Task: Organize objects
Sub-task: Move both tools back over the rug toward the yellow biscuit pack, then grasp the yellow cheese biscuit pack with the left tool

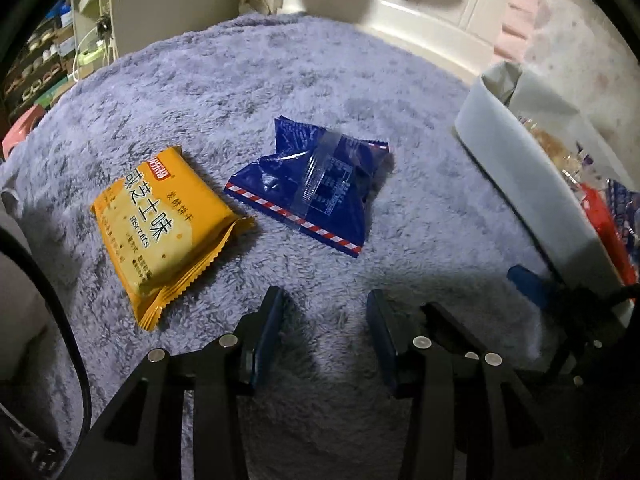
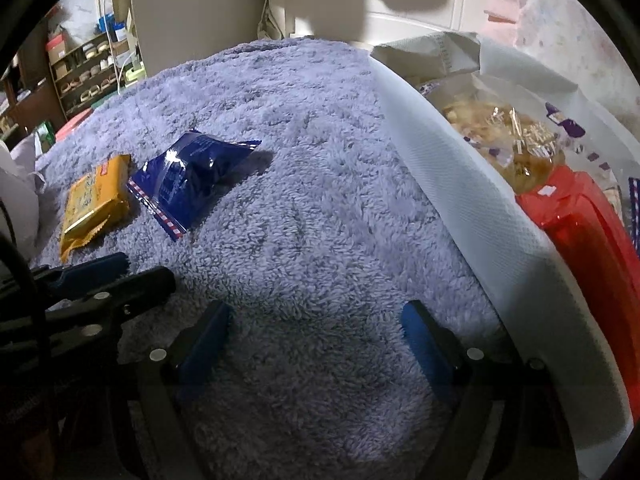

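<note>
A yellow biscuit packet and a blue snack packet lie side by side on a fluffy lilac blanket. My left gripper is open and empty, just short of the blue packet. My right gripper is open and empty over bare blanket, with the yellow packet and blue packet far to its left. A white fabric bin on the right holds several snack packets, among them a red one. The bin also shows in the left wrist view.
The left gripper's fingers show at the left of the right wrist view. Shelves with boxes stand at the far left beyond the blanket. A cream wall panel is behind it.
</note>
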`<state>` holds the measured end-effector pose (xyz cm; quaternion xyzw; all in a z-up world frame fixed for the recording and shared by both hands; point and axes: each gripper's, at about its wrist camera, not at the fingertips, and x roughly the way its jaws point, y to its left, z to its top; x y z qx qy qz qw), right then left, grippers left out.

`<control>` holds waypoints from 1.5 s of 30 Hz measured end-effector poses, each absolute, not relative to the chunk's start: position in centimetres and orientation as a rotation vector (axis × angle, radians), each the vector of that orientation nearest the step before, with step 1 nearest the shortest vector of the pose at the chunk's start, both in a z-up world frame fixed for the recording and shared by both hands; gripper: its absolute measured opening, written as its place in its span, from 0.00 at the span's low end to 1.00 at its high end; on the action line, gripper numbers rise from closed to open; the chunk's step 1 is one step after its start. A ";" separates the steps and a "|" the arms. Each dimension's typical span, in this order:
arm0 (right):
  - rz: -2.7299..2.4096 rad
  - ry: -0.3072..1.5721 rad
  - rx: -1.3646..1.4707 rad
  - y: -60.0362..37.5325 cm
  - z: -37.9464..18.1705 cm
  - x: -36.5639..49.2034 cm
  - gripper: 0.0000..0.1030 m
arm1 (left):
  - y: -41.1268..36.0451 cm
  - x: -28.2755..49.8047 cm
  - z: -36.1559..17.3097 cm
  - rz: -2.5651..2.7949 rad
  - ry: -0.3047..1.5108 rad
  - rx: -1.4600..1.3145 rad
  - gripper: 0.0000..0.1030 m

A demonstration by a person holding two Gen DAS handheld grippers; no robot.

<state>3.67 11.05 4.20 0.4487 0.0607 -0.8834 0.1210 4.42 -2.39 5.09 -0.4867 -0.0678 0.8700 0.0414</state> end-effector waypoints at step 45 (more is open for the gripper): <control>-2.497 -0.085 1.307 12.3 7.1 3.7 0.76 | -12.6 3.4 5.5 2.898 -0.816 -1.511 0.72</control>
